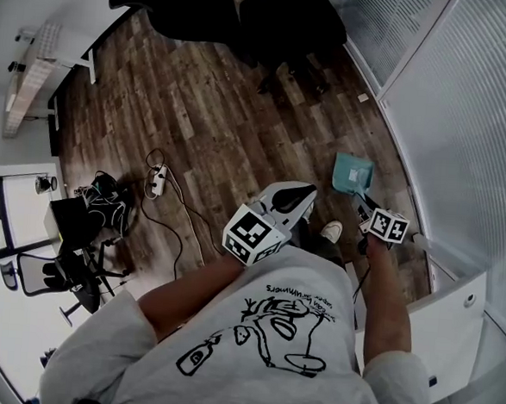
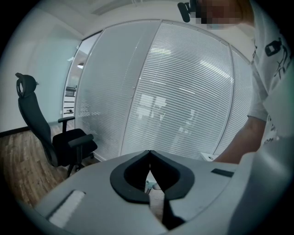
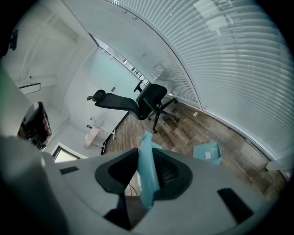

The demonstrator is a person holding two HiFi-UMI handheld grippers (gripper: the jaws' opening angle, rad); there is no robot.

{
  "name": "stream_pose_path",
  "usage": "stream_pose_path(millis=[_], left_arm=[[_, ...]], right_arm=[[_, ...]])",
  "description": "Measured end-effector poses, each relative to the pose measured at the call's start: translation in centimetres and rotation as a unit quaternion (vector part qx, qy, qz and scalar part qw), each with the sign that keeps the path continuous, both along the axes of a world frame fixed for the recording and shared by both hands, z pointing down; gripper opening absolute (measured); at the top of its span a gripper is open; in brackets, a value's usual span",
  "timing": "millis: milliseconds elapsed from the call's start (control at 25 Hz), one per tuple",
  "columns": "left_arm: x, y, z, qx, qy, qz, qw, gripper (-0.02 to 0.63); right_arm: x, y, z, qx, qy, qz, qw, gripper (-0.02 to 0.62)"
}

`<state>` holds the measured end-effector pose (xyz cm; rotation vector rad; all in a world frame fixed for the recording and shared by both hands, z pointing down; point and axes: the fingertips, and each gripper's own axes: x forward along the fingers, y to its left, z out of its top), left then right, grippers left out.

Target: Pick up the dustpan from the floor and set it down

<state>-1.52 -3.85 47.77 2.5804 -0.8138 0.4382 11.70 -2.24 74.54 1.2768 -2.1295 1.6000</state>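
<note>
The teal dustpan (image 1: 352,173) sits low over the wood floor beside the glass wall, with its slim handle running back towards me. My right gripper (image 1: 369,215), under its marker cube, is shut on that teal handle (image 3: 146,170), which stands upright between the jaws. In the right gripper view the dustpan (image 3: 207,152) shows to the right, over the floor; I cannot tell whether it touches. My left gripper (image 1: 298,198) is held in front of my chest, apart from the dustpan. Its jaws meet at the tips (image 2: 149,154) with nothing between them.
Two black office chairs (image 1: 249,15) stand at the far end of the floor. A power strip with cables (image 1: 157,180) lies to the left, near a dark bag (image 1: 106,202). The blind-covered glass wall (image 1: 466,125) and a white cabinet (image 1: 452,319) close off the right. My shoe (image 1: 331,232) is just behind the dustpan.
</note>
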Motion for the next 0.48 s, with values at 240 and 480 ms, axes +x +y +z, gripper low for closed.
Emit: stream_pose_path(millis=[240, 480], left_arm=[[0.6, -0.1, 0.3, 0.002, 0.001, 0.005, 1.0000, 0.002], [1.0, 0.3, 0.3, 0.001, -0.001, 0.008, 1.0000, 0.002]], right_arm=[[0.0, 2.1, 1.5, -0.012, -0.003, 0.000, 1.000, 0.089], [-0.8, 3.9, 1.6, -0.015, -0.017, 0.007, 1.000, 0.091]])
